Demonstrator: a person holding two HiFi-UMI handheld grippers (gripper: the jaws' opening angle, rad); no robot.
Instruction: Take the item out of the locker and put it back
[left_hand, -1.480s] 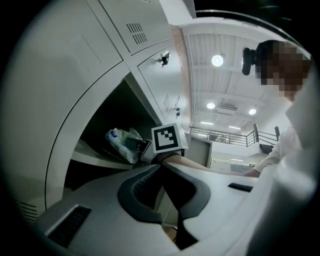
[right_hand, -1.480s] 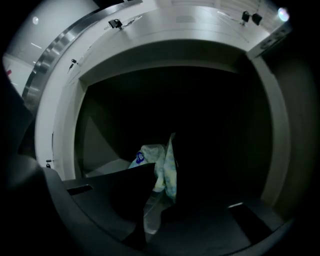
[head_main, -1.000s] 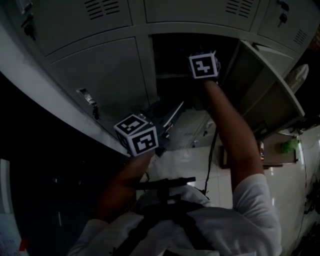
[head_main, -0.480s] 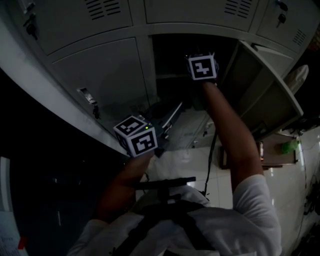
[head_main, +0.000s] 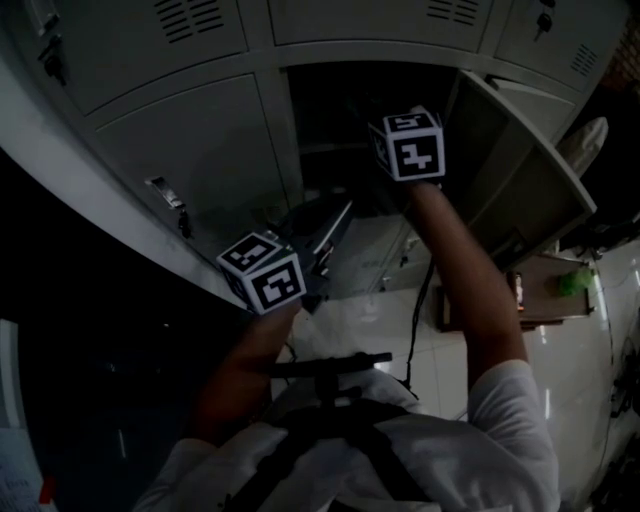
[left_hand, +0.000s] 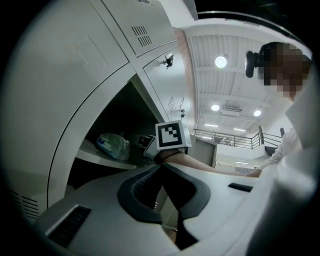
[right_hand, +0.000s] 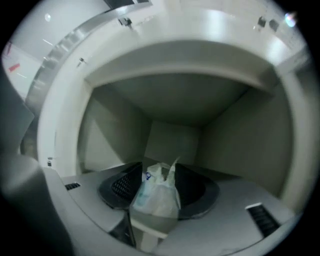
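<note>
The item is a crumpled clear plastic bag with something pale blue inside. It lies on the shelf of the open locker compartment. My right gripper points into that compartment. Its jaws have just been opening and now stand wide, with the bag in line between them and the pads not pressing on it. In the left gripper view the bag rests a little ahead of the right gripper. My left gripper hangs lower at the left, tips together and empty, below the compartment.
The compartment's door stands swung open at the right. Shut locker doors fill the left and top rows, with a latch sticking out. A cable hangs by the right arm over a glossy tiled floor.
The right gripper's marker cube has drawn back out of the locker toward me and risen a little. The left gripper has stayed where it was.
</note>
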